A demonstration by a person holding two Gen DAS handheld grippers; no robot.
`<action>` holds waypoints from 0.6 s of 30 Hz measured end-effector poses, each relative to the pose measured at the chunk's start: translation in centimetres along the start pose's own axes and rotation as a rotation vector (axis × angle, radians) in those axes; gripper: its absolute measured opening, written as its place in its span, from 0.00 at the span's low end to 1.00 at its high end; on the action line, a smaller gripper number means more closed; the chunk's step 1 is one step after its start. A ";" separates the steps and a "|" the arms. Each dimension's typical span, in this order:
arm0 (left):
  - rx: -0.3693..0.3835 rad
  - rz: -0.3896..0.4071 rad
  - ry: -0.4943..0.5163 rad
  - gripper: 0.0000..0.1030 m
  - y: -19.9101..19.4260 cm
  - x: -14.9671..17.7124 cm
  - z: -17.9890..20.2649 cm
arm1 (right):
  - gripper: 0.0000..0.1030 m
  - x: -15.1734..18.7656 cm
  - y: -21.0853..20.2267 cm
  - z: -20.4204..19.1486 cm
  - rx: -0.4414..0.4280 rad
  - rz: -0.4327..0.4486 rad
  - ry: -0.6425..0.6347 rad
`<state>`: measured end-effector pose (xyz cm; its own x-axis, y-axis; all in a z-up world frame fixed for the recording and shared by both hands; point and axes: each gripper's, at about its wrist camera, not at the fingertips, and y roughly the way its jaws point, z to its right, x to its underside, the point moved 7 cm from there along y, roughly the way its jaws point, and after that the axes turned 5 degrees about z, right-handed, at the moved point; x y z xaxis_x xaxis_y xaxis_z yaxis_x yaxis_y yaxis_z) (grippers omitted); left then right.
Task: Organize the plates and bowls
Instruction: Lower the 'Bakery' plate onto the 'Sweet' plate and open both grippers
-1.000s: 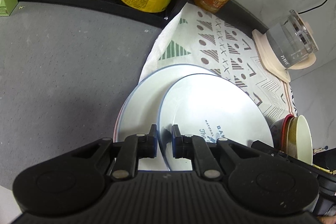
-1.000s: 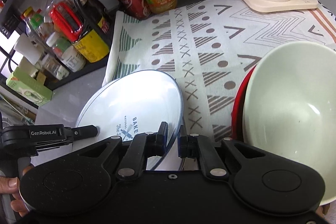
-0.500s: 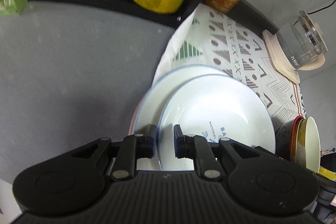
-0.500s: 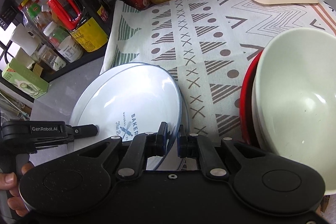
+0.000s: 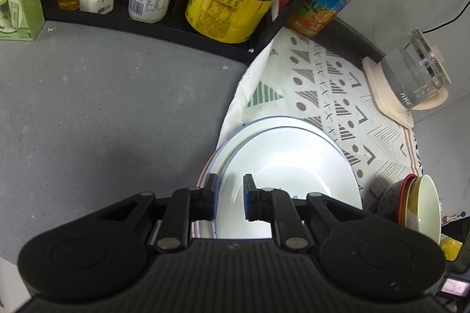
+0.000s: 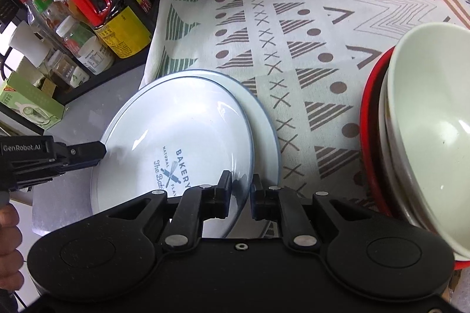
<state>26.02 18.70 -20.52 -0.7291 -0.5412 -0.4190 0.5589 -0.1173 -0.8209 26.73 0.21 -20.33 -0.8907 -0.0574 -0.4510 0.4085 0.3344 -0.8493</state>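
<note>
The step in hand looked like the set-down of the white bakery-print plate (image 6: 176, 131) onto a larger blue-rimmed plate (image 6: 264, 119), which lay half on the patterned cloth (image 6: 293, 34) and half on the grey countertop (image 5: 102, 107). The printed plate rested inside the lower one, shifted a little off centre. The left gripper (image 5: 230, 186) straddled its near rim with the jaws released: the rim ran close to one finger, and a clear gap showed to the other. The right gripper (image 6: 241, 186) straddled the opposite rim; its jaws had just been opening, with the plate's edge between them but no longer pinched. So the plate seemed to be delivered and let go. The stack of bowls (image 6: 426, 122), a pale green one on top and a red one lowest, stood on the cloth well apart from the plates. The next move probably called for drawing both grippers straight back off the rim without dragging the plate, then perhaps centring it.
</note>
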 end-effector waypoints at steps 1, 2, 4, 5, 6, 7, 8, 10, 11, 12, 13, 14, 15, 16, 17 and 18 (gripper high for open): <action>0.004 0.002 -0.005 0.13 0.0 0.0 -0.1 | 0.14 0.0 -0.1 -0.1 -0.001 -0.005 0.004; 0.007 -0.001 -0.006 0.13 0.1 -0.1 -0.1 | 0.16 0.1 -0.2 -0.1 -0.001 -0.010 0.007; 0.011 -0.002 0.002 0.13 0.1 -0.2 0.0 | 0.17 0.1 -0.6 -0.2 0.001 -0.013 0.012; 0.011 -0.002 0.006 0.13 0.1 -0.2 0.1 | 0.18 0.2 -0.8 -0.2 0.000 -0.013 0.014; 0.012 -0.003 0.010 0.13 0.2 -0.2 0.1 | 0.20 0.2 -1.1 -0.2 0.000 -0.013 0.016; 0.013 -0.006 0.013 0.14 0.2 -0.2 0.1 | 0.21 0.2 -1.4 -0.2 -0.002 -0.013 0.018; 0.013 -0.015 0.011 0.14 0.4 -0.2 0.1 | 0.23 0.2 -1.6 -0.3 -0.003 -0.011 0.020; 0.013 -0.025 0.005 0.14 0.5 -0.3 0.1 | 0.26 0.3 -2.2 -0.2 -0.003 0.000 0.023; 0.012 -0.031 0.007 0.14 0.5 -0.3 0.1 | 0.26 0.2 -2.6 -0.2 -0.008 0.011 0.021; 0.011 -0.036 0.009 0.14 0.5 -0.4 0.2 | 0.26 0.1 -2.9 -0.3 -0.013 0.018 0.019; 0.008 -0.042 0.011 0.14 0.5 -0.4 0.2 | 0.26 0.0 -3.3 -0.3 -0.016 0.025 0.020; 0.008 -0.049 0.012 0.17 0.5 -0.5 0.3 | 0.27 -0.1 -3.6 -0.3 -0.017 0.032 0.020; 0.010 -0.056 0.013 0.22 0.4 -0.5 0.5 | 0.27 -0.2 -4.0 -0.3 -0.017 0.040 0.019; 0.006 -0.060 0.016 0.26 0.3 -0.6 0.6 | 0.28 -0.3 -4.4 -0.2 -0.018 0.050 0.020; 0.002 -0.058 0.021 0.35 0.2 -0.7 0.8 | 0.30 -0.5 -4.8 -0.1 -0.017 0.059 0.025; 0.004 -0.053 0.028 0.45 0.0 -0.8 1.1 | 0.33 -0.5 -5.2 0.0 -0.016 0.069 0.032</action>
<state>27.10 18.22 -19.75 -0.7681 -0.5109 -0.3860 0.5212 -0.1487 -0.8404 25.09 -1.53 -15.66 -0.8666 -0.0034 -0.4990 0.4661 0.3514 -0.8119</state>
